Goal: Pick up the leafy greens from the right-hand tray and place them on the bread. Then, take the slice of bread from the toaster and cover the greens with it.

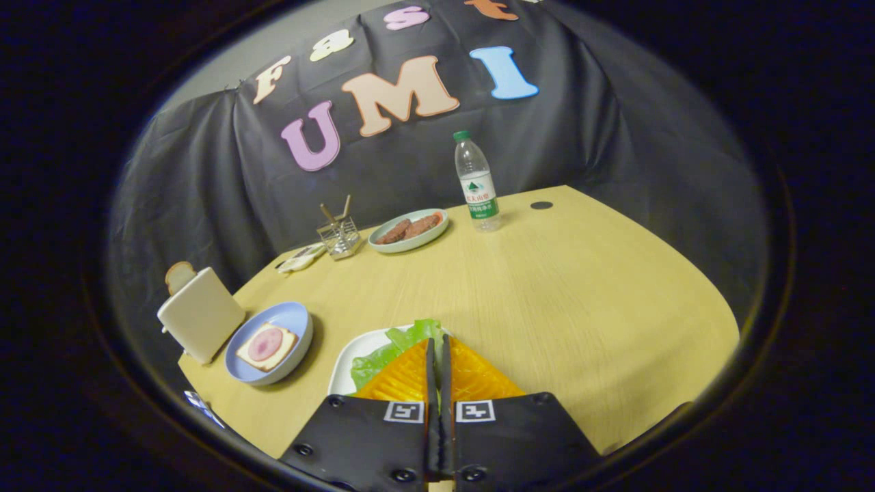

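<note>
gripper (437,348) fingers closed together with almost no gap, over the white tray (345,365), the lettuce (393,345) showing at 10 to 11 o'clock of the tips; cannot tell if a leaf is pinched, so the pick looks unsettled. blue plate (290,318) with bread (266,345) and a ham slice sits at 9 o'clock of the tray, near, likely for a short carry. toaster (200,313) just beyond the plate at 9 o'clock, second slice (179,275) standing up from its slot, easy to grab.

One toaster (200,321), two bread slices (180,275) (266,346), three dishes (294,321) (409,230) (352,359), one water bottle (476,183), one wire rack (339,235).
</note>
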A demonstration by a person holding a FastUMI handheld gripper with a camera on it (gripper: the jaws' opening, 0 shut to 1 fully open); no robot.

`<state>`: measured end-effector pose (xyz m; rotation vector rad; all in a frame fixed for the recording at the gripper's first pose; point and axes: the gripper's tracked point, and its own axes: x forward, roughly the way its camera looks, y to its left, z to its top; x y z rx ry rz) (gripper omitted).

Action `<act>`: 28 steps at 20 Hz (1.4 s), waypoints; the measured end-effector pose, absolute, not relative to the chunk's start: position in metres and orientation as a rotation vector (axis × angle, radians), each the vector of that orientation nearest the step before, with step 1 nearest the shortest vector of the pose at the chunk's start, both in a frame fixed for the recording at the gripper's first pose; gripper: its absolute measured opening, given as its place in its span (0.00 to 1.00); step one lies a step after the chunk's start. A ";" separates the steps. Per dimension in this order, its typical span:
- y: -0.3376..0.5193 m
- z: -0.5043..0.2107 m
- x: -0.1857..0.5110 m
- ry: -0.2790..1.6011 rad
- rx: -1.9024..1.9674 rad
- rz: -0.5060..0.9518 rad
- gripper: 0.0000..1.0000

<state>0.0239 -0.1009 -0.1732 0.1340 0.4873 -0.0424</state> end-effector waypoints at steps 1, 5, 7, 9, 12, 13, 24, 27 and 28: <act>-0.097 -0.165 0.025 0.458 0.144 -0.036 0.03; -0.068 -0.130 0.032 0.333 0.153 0.013 0.03; -0.048 -0.116 0.032 0.284 0.155 0.050 0.03; -0.024 -0.106 0.032 0.251 0.166 0.098 0.03; 0.010 -0.101 0.033 0.224 0.146 0.152 0.03; 0.024 -0.099 0.032 0.217 0.147 0.175 0.03; 0.192 -0.081 0.014 0.215 0.336 0.534 0.03; 0.215 -0.097 0.026 0.294 0.442 0.545 0.03; 0.220 -0.107 0.028 0.331 0.472 0.540 0.03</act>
